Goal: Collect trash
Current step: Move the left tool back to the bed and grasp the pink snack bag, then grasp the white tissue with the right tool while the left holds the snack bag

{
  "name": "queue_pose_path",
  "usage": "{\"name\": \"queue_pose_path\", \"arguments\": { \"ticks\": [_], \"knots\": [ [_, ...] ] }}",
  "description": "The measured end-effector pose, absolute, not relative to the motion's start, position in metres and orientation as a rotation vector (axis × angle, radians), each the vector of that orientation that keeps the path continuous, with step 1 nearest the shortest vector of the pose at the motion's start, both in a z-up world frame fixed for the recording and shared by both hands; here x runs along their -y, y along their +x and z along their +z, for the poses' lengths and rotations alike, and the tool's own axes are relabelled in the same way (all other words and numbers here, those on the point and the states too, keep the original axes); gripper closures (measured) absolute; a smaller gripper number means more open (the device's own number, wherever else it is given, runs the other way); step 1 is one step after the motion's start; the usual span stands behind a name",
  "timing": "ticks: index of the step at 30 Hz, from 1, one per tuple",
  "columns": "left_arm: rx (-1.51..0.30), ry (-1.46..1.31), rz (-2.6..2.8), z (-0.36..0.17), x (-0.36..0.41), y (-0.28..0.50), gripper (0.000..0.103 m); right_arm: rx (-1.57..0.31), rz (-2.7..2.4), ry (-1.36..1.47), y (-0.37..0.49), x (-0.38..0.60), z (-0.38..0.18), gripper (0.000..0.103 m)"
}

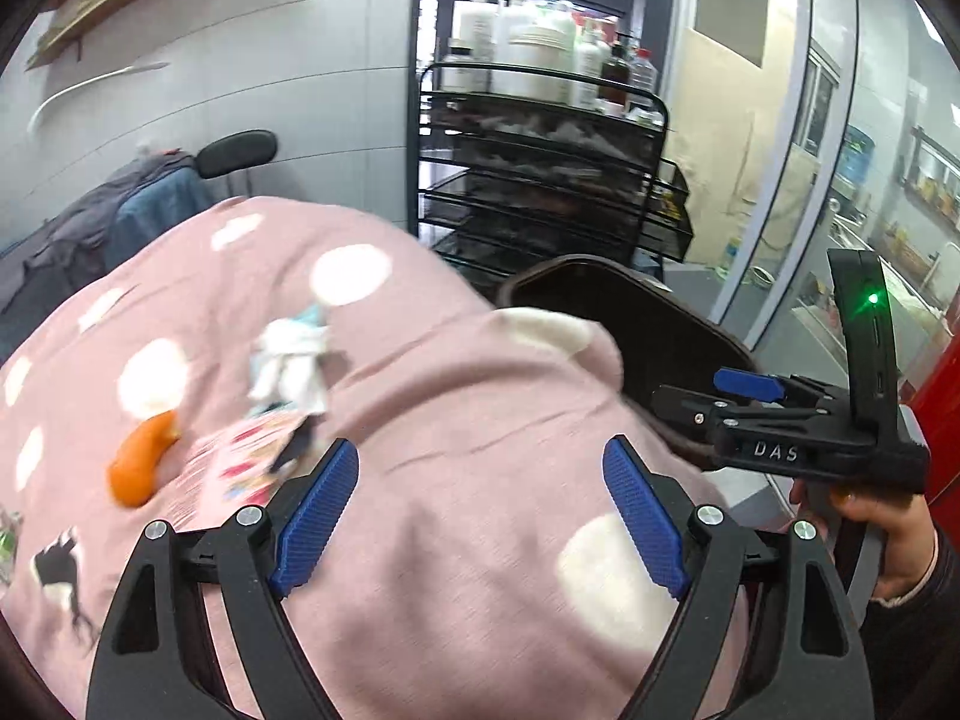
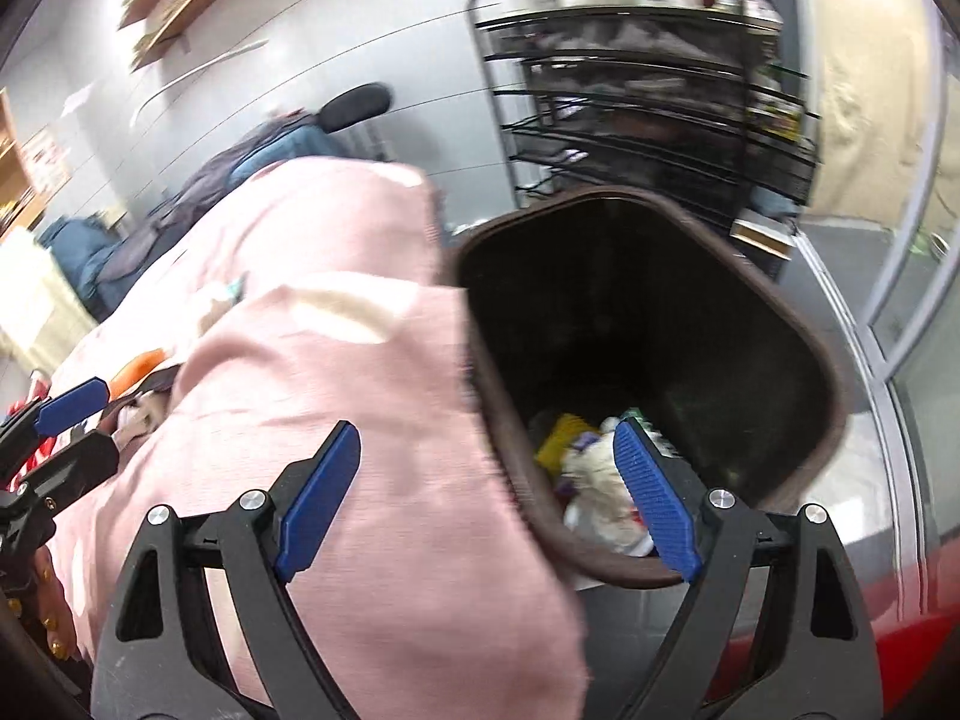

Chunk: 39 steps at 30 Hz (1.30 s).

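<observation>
While both jaw sets stand wide and empty, the bin [image 2: 798, 324] beyond the right gripper [image 2: 489, 504] holds some trash; orange peel [image 1: 144, 462] and wrappers [image 1: 291, 360] remain uncollected left of the left gripper [image 1: 480, 516].

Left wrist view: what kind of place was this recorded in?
Probably a salon or massage room. A black wire trolley carries large white pump bottles, and a bed or couch under a pink spotted cover stands beside it, by a brown bin.
</observation>
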<state>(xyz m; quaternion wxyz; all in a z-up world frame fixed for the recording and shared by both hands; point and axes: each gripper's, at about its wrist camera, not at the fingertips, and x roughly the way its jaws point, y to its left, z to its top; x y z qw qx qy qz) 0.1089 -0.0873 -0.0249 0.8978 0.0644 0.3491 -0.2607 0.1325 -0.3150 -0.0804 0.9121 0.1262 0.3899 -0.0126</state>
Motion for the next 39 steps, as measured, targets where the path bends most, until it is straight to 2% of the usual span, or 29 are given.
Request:
{"name": "queue_pose_path", "arguments": {
  "ticks": [7,12,18,25,31,33,36,39],
  "knots": [
    [-0.728,0.144,-0.405,-0.028,0.024,0.102,0.024,-0.819,0.032,0.226,0.139,0.281,-0.080,0.017],
    [-0.753,0.199,-0.337,-0.039,-0.006,0.104,0.035,-0.827,0.047,0.224,0.142,0.270,-0.078,0.017],
    [-0.781,0.273,-0.305,-0.053,-0.011,0.116,0.048,-0.829,0.074,0.211,0.144,0.256,-0.073,0.017],
    [-0.789,0.353,-0.315,-0.060,0.001,0.135,0.054,-0.813,0.119,0.185,0.150,0.239,-0.063,0.017],
    [-0.796,0.364,-0.331,-0.062,0.011,0.150,0.071,-0.812,0.188,0.162,0.162,0.219,-0.056,0.017],
    [-0.801,0.350,-0.337,-0.062,0.012,0.152,0.082,-0.815,0.219,0.154,0.167,0.210,-0.055,0.017],
    [-0.797,0.319,-0.336,-0.060,0.011,0.152,0.093,-0.821,0.258,0.133,0.175,0.197,-0.054,0.017],
    [-0.787,0.284,-0.337,-0.056,0.005,0.148,0.095,-0.833,0.296,0.132,0.185,0.186,-0.053,0.017]
  ]
}}
